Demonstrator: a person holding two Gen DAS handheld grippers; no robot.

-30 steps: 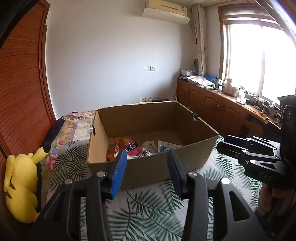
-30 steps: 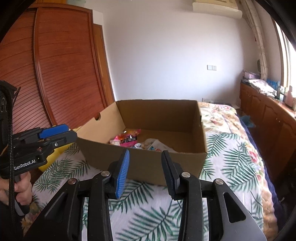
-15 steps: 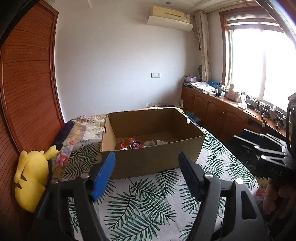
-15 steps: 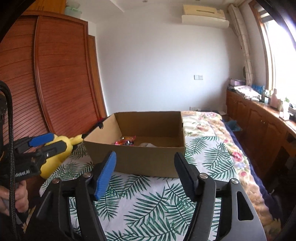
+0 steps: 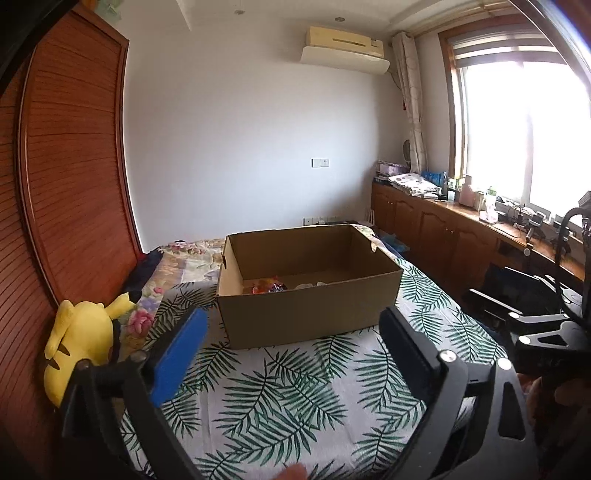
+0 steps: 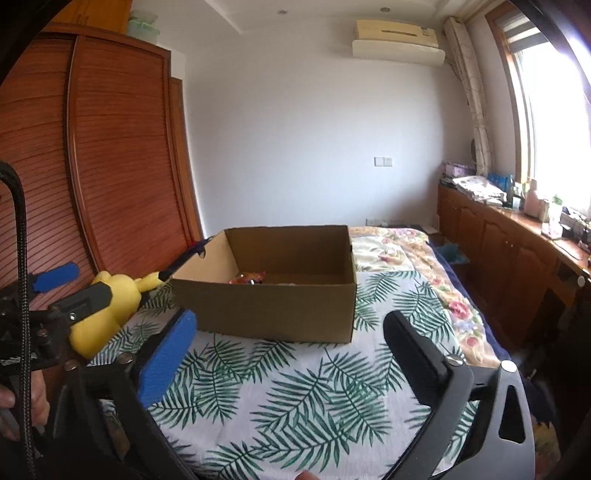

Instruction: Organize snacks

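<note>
Tongs (image 5: pixel 291 350) agape before snack box (image 5: pixel 310 314)

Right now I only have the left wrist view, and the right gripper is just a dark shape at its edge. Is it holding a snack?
Observer: No. The right wrist view shows the right gripper open, with only the palm-leaf bedspread between its fingers.
Reviewer: Is anything on top of the wardrobe? My view cuts it off.
Observer: Yes, a green-lidded container sits on the wooden wardrobe.
Reviewer: Is the left gripper over the box?
Observer: No. Seen from the side, the left gripper is short of the cardboard box, in front of the Pikachu plush.
</note>
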